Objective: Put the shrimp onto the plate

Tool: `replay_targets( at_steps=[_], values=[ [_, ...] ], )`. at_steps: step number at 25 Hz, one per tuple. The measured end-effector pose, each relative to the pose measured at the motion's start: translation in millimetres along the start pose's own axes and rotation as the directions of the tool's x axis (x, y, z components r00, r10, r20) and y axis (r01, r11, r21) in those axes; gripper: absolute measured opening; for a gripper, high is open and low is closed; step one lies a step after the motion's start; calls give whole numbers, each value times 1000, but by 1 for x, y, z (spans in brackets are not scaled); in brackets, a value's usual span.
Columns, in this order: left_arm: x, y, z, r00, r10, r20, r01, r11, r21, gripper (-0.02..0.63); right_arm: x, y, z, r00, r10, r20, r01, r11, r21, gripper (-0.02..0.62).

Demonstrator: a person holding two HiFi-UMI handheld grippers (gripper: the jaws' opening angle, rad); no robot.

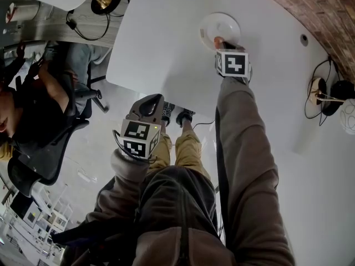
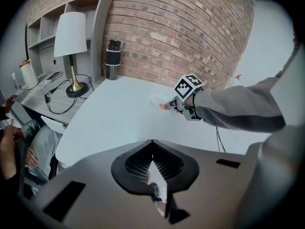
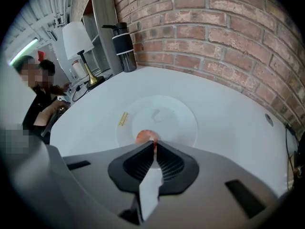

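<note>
A small orange shrimp shows at the tips of my right gripper, whose jaws are shut on it. It hangs over the near rim of a round white plate on the white table. In the head view the plate lies at the table's far side, with the shrimp and the right gripper at its near edge. My left gripper stays back by the table's near edge, shut and empty. In the left gripper view its jaws meet, and the plate is far ahead.
A black bottle stands at the brick wall. A white lamp with cables is on a side desk. A seated person is at the left. Another lamp base and a cable hole are at the right.
</note>
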State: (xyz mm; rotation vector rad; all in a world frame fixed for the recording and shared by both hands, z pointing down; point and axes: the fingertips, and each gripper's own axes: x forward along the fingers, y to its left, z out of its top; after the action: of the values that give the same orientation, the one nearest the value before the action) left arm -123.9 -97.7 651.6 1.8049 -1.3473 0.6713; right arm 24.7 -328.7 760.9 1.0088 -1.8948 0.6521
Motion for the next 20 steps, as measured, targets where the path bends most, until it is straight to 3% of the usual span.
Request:
replay_targets(
  at_steps=[9, 11, 20],
  values=[
    [-1, 0, -1, 1000, 4, -2, -4, 1000, 8, 5, 0, 4, 0, 1000, 24, 6, -24, 1000, 6, 15],
    [-2, -1, -1, 1000, 5, -2, -5, 1000, 11, 5, 0, 5, 0, 999, 29, 11, -30, 1000, 8, 48],
    [-7, 0, 1, 1000, 13, 1, -13, 999, 31, 5, -11, 6, -2, 995, 51, 86, -54, 998, 29, 55]
  ],
)
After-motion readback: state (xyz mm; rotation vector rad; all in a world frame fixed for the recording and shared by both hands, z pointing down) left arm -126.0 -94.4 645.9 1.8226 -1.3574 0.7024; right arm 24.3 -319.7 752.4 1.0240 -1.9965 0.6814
